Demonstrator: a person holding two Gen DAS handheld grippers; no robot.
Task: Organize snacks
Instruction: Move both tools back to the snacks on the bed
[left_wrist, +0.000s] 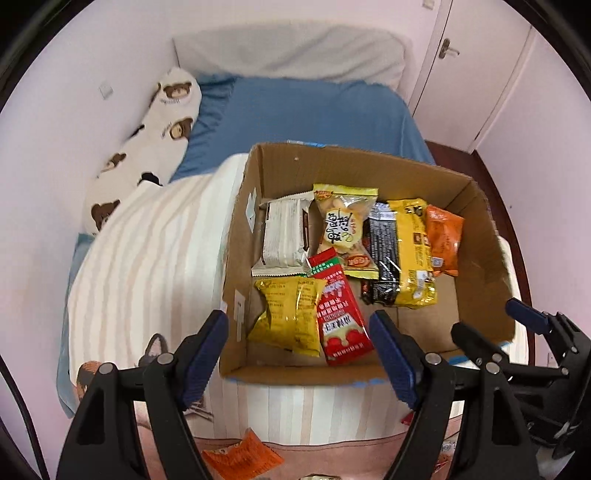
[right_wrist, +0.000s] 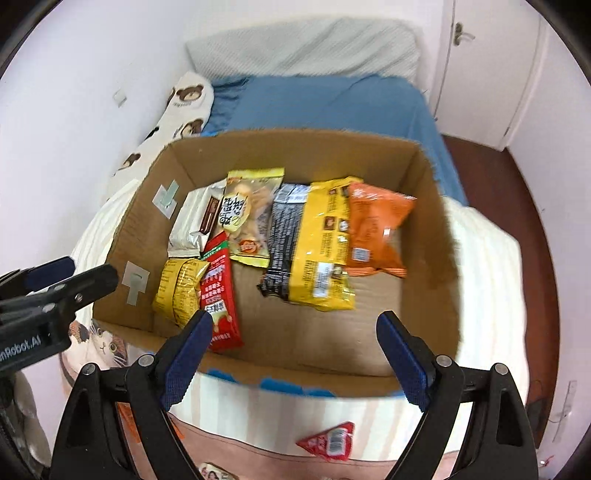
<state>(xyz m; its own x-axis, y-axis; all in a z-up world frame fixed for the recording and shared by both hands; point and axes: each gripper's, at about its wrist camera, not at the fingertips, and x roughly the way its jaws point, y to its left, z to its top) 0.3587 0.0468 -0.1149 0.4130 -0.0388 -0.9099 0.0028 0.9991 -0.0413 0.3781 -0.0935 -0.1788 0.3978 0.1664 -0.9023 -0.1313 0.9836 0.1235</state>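
1. The cardboard box (left_wrist: 480, 236) sits on a striped blanket (left_wrist: 147, 258) on the bed, and it is the landmark for everything here. Inside it lie several packets: a white wrapper (left_wrist: 282, 236), a pale yellow bag (left_wrist: 345, 225), a black-and-yellow pack (left_wrist: 402, 254), an orange bag (left_wrist: 443, 240), a small yellow bag (left_wrist: 288, 317) and a red packet (left_wrist: 340, 314).
2. The left gripper (left_wrist: 297, 354) hangs over the box's near left corner with its jaws apart and nothing between them. The right gripper (right_wrist: 295, 354) hangs over the box's near wall, jaws spread wide, also empty.
3. Snacks are left outside the box, on the bed just on the near side of its front wall. An orange packet (left_wrist: 240, 459) lies below the left gripper's view. A red triangular packet (right_wrist: 328, 441) lies below the right gripper's view.
4. Each loose packet lies nearer the person than the jaws, so the gripper likely has to draw back from the box and tip down.
5. The left hand looks nearer the orange packet, the right hand nearer the red one.
6. The orange packet is flat and crinkled, its long axis slanting across the view. The red one is glossy, with a white label, lying flat with a corner pointing left.
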